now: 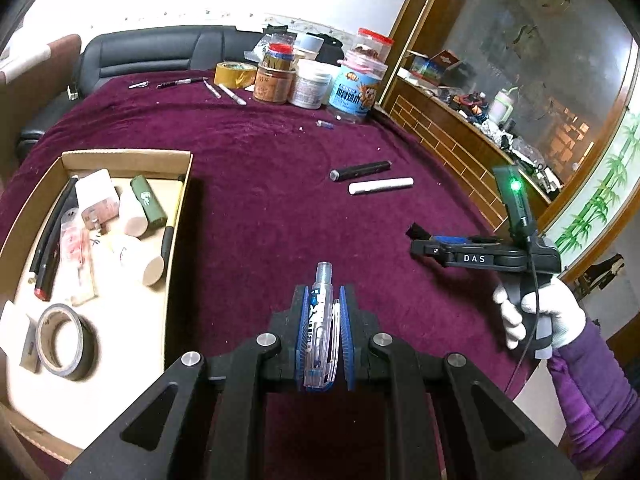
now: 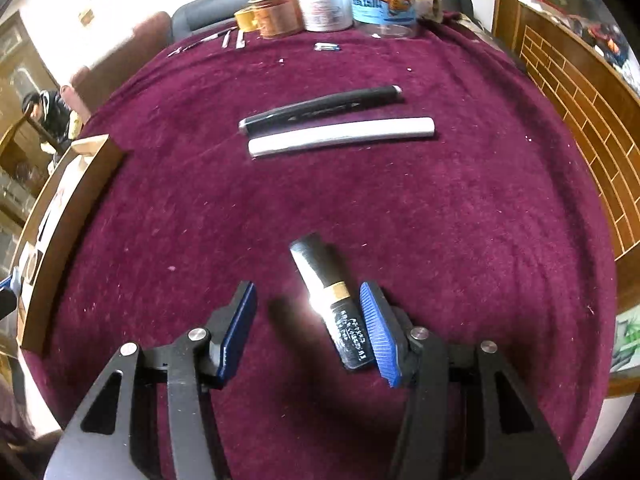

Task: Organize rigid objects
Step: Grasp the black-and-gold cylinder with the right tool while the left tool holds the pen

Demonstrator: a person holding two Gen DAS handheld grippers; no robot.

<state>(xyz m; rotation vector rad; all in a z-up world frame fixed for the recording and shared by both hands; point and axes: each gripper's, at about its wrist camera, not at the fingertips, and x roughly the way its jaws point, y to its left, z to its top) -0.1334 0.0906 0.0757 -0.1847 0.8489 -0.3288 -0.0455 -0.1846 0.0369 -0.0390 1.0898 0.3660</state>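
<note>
My left gripper (image 1: 323,300) is shut on a clear plastic pen (image 1: 320,320) with blue print, held above the purple cloth to the right of the cardboard box (image 1: 176,208). The box holds a tape roll (image 1: 64,340), a green block (image 1: 149,206), a white charger and other items. My right gripper (image 2: 308,312) is open over the cloth; a black tube with a gold band (image 2: 334,300) lies against its right pad (image 2: 376,328). The right gripper also shows in the left wrist view (image 1: 424,246). A black marker (image 2: 320,110) and a white cylinder (image 2: 340,136) lie side by side beyond it.
Jars and tubs (image 1: 320,76) and a yellow tape roll (image 1: 235,74) stand at the table's far edge, with several pens (image 1: 180,83) lying near them. A black sofa (image 1: 152,52) is behind. A wooden cabinet (image 1: 452,136) stands to the right.
</note>
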